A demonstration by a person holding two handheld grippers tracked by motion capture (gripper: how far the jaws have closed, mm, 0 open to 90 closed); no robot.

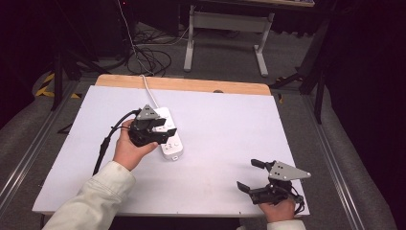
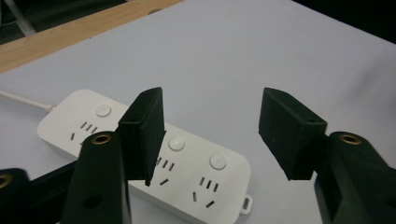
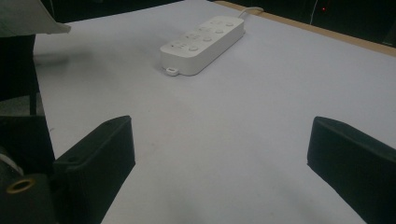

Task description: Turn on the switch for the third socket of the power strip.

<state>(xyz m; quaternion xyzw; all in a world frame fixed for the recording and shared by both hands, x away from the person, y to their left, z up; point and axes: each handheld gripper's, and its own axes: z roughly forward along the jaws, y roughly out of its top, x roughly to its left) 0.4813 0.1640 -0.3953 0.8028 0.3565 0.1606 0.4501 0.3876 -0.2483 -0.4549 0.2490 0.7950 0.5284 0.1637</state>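
A white power strip (image 1: 171, 140) with three sockets and round buttons lies left of centre on the white table top (image 1: 225, 124); its white cord (image 1: 146, 88) runs off the far edge. My left gripper (image 1: 167, 129) hovers open just over the strip, one jaw above its middle socket, the other past its side. In the left gripper view the left gripper (image 2: 212, 100) holds nothing, and the power strip (image 2: 196, 161) lies close below. My right gripper (image 1: 249, 174) rests open near the front right corner. The right gripper view shows the right gripper (image 3: 222, 135) wide apart, with the power strip (image 3: 203, 42) far ahead.
A wooden strip (image 1: 191, 85) borders the table's far edge. Behind it stand a white desk frame (image 1: 225, 28) and loose cables (image 1: 148, 57) on the floor. Black stands flank the table. A cream sleeve (image 1: 95, 196) enters from the bottom left.
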